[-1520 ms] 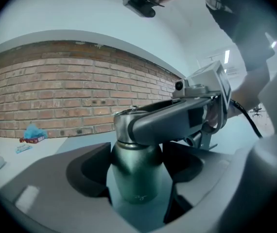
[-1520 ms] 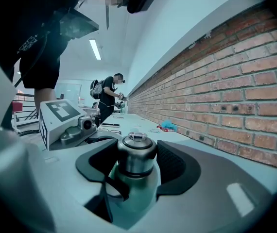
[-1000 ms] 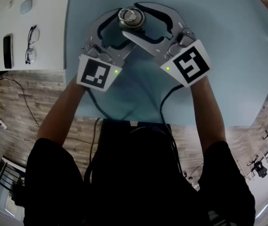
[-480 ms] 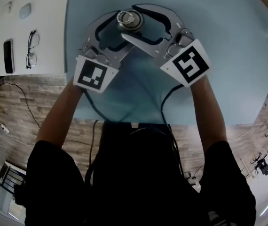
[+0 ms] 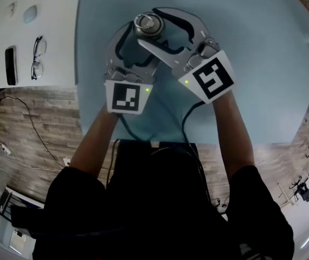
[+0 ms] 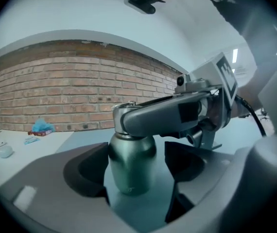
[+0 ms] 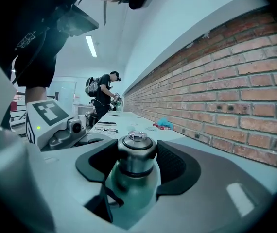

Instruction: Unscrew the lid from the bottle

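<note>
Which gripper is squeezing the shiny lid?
The right gripper: its fingers press the lid. The left gripper's fingers have just been opening and stand apart around the bottle, lower down.

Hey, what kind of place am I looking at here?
Likely a shared lab or workshop: a long brick wall, a ceiling strip light, and another person busy in the background.

Overhead, two level; bottle (image 5: pixel 148 24) shared.
</note>
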The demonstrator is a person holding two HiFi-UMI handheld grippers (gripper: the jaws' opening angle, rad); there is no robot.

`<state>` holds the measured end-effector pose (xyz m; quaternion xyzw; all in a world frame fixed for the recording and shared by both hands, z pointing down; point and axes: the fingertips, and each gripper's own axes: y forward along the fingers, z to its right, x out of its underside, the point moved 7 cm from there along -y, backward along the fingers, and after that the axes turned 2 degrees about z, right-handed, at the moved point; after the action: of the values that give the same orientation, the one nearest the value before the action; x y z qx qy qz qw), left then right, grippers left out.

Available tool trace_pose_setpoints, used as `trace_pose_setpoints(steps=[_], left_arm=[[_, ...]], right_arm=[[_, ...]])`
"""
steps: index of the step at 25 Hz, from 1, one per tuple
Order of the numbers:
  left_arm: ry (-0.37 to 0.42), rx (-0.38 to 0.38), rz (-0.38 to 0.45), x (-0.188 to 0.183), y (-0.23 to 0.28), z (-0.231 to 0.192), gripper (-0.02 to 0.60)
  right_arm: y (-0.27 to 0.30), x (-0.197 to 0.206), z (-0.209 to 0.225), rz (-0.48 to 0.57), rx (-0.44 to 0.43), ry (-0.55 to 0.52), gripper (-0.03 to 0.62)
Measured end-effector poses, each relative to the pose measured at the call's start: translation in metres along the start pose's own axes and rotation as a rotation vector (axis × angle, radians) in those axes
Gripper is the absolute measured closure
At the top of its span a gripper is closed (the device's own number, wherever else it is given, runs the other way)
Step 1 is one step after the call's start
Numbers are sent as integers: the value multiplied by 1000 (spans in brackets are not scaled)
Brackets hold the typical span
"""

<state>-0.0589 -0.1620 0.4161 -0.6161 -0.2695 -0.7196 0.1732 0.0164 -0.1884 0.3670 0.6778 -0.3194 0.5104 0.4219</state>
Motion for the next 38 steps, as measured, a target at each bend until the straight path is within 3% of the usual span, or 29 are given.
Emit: trace_pose_setpoints(steps=[8, 17, 24, 38], left_arm=[[-7, -202, -26, 0, 5, 8, 218], [-17, -337, -10, -2, 12, 11, 227], [-29, -345, -2, -3, 14, 12, 244], [-14, -187, -12, -3, 10, 2, 245]], right_arm=[[0, -1, -1, 2, 23, 15, 336], [2, 0, -1, 7, 24, 28, 336], [3, -1, 1, 18, 27, 39, 336], [4, -1, 1, 27, 1, 28, 336]])
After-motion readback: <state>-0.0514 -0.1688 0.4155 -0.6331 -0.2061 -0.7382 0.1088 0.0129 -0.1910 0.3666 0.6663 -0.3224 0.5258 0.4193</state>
